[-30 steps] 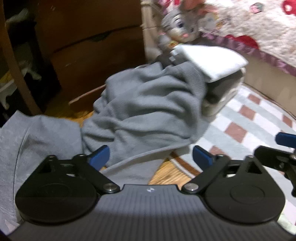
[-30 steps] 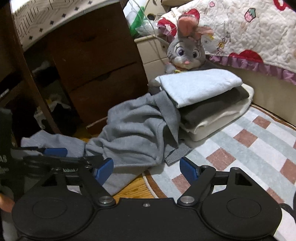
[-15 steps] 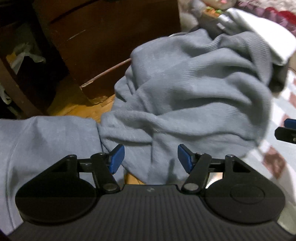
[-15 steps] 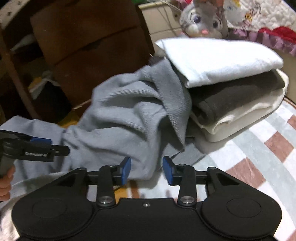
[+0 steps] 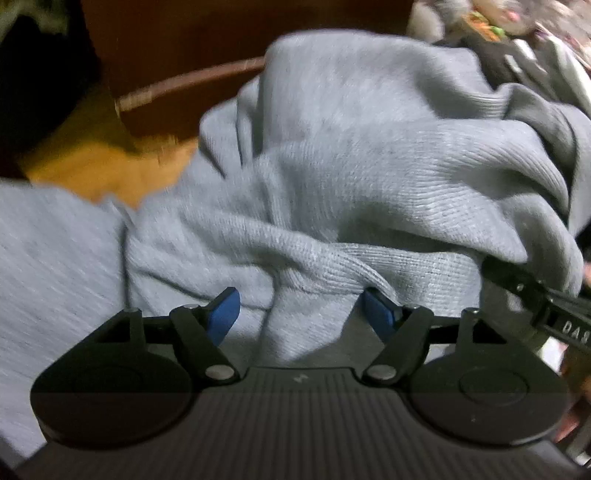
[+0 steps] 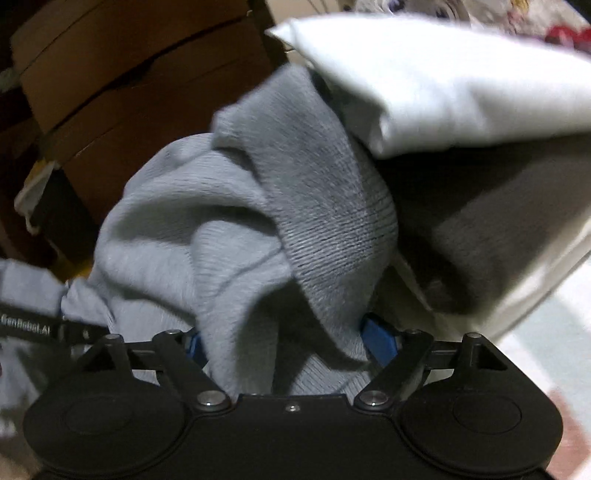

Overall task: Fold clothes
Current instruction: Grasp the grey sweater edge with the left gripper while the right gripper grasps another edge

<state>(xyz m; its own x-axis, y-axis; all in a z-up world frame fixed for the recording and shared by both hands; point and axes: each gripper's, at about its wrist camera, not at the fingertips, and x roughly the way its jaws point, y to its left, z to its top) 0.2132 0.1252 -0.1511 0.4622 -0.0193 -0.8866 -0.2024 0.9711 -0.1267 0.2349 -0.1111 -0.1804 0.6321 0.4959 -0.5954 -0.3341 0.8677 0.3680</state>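
Note:
A crumpled grey knit sweater [image 5: 369, 184] lies heaped on the floor and fills most of the left wrist view. My left gripper [image 5: 299, 314] is low over it with its jaws opening. A raised fold of the knit sits between the blue pads [image 5: 221, 314], which stand apart. In the right wrist view the sweater [image 6: 221, 229] leans against a stack of folded clothes [image 6: 443, 81]. My right gripper [image 6: 286, 345] is pushed into it with its jaws opening wide. Ribbed fabric fills the gap and hides most of the left pad. Each view shows a finger of the other gripper at its edge.
The stack has a white garment on top, a dark grey one [image 6: 498, 206] and a cream one below. A brown wooden drawer unit [image 6: 129, 92] stands behind the sweater. Bare wood floor [image 5: 92, 162] shows at left, a checked rug [image 6: 554, 350] at right, a plush toy [image 5: 491, 22] beyond.
Both grippers have come down and in toward the sweater, which now fills the views. The right jaws narrowed, then spread again around the fabric. The left jaws are now around a fold.

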